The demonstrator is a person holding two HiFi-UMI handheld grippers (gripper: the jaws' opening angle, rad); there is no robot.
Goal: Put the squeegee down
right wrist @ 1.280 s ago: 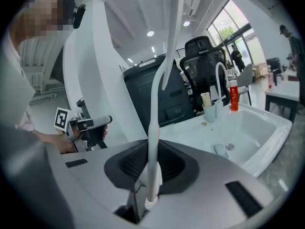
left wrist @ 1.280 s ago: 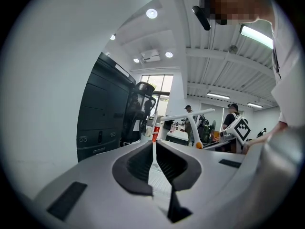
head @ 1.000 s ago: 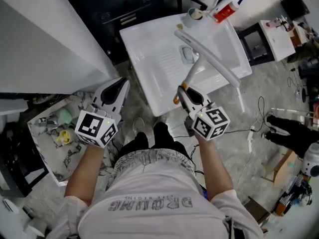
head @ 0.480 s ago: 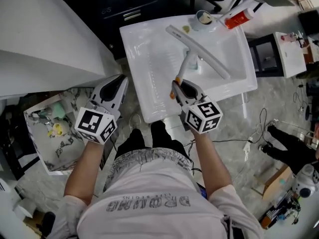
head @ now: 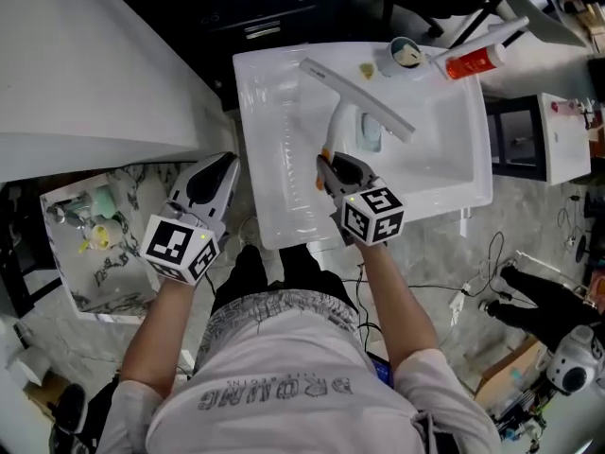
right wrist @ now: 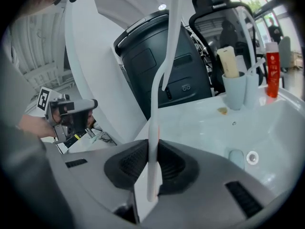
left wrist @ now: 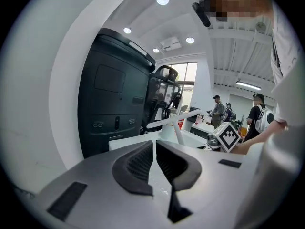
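Though hidden overhead, squeegee (right wrist: 153, 151) between pads (right wrist: 132, 162)

Marbled grey floor (head: 534, 218), a dark cabinet (head: 269, 8), recessed ceiling lights (left wrist: 162, 0) overhead.

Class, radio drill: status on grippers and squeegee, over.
Right gripper shut on squeegee handle, blade over sink. Left gripper shut, empty, beside sink. Cup and red tube at back rim, apart from blade.
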